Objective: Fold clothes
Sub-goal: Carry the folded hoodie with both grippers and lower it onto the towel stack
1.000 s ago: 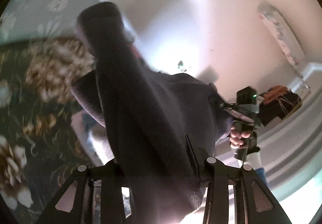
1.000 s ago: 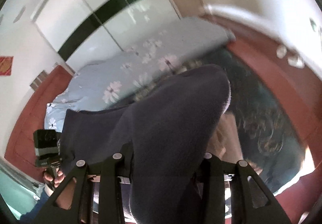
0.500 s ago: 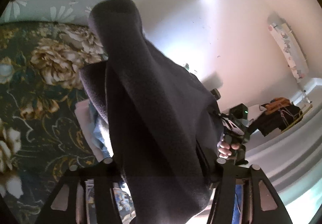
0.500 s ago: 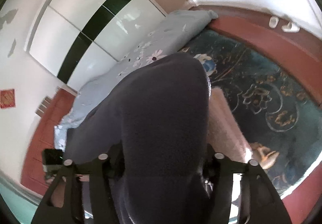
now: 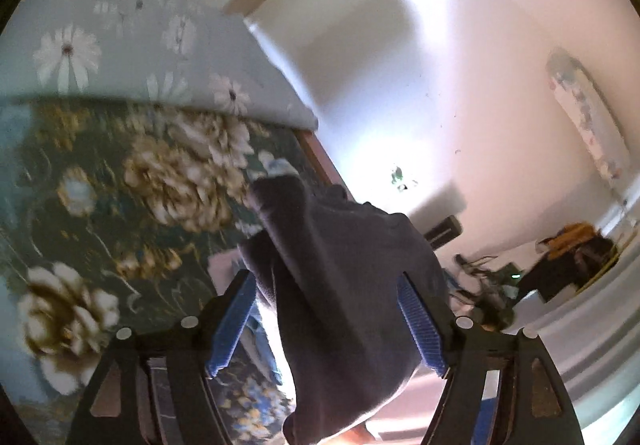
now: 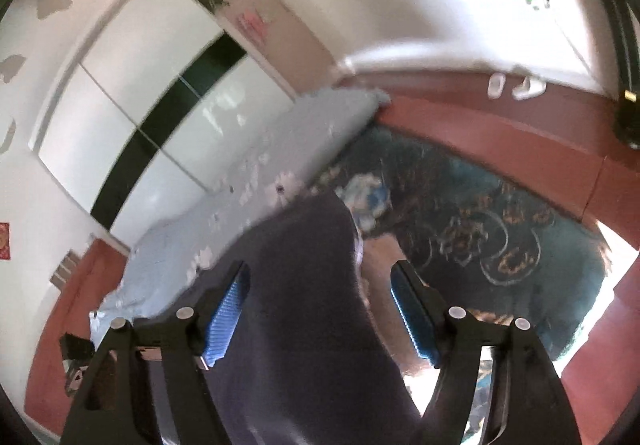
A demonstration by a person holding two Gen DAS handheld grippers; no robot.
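A dark grey fleece garment (image 5: 344,285) lies between the fingers of my left gripper (image 5: 326,319), whose blue pads (image 5: 232,325) stand wide apart and do not pinch it. The same garment (image 6: 304,309) runs between the spread blue pads (image 6: 226,315) of my right gripper (image 6: 320,315), which is also open. The garment sags down toward the dark floral bedspread (image 5: 100,205). A pale pink garment (image 6: 380,249) shows under it in the right wrist view.
A light blue daisy-print quilt (image 5: 120,57) lies at the far side of the bed; it also shows in the right wrist view (image 6: 256,185). A white and black wardrobe (image 6: 152,101) stands behind. Red-brown floor (image 6: 500,133) surrounds the bed. Clutter (image 5: 568,257) sits by the wall.
Both grippers went from shut on the dark garment to wide open. The garment has dropped lower toward the bed and no longer stands up in front of the cameras.
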